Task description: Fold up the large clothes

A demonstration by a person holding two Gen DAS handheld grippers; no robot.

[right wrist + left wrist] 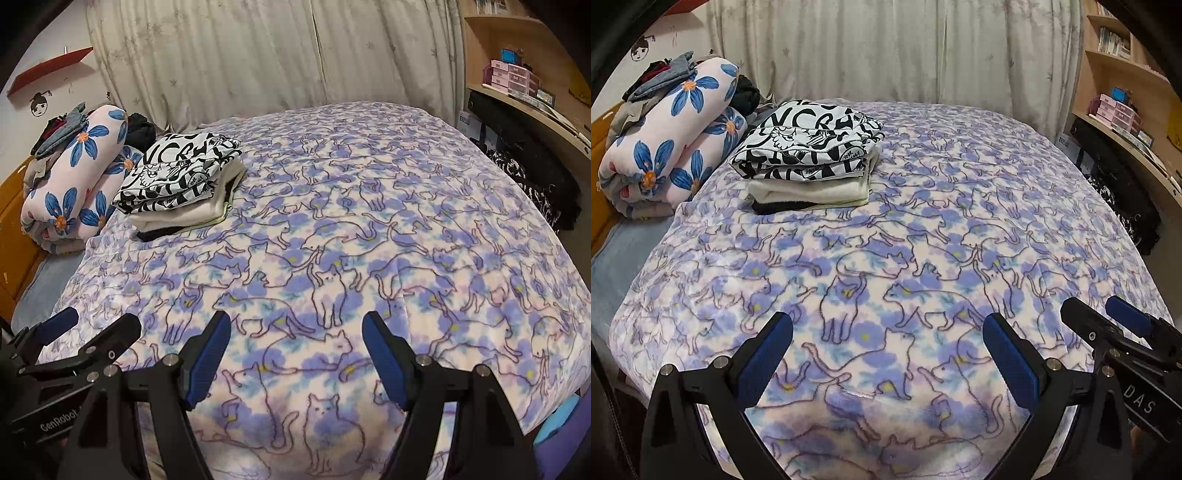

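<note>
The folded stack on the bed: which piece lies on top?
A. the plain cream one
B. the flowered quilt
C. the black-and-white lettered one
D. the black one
C: the black-and-white lettered garment tops the stack, with the cream piece and the black piece under it.

Left gripper [886,332] open over the blanket [923,240]
Folded stack [809,158] lies far ahead-left (printed piece on top); right gripper [1108,317] sits just beside, to its right.

A blanket [923,229] is covering the bed, and a stack of folded clothes [809,158] is lying on it near its far left corner. A rolled quilt [668,140] is lying just left of the stack, beyond the blanket's left edge. Curtains [886,48] are hanging behind the far edge.
</note>
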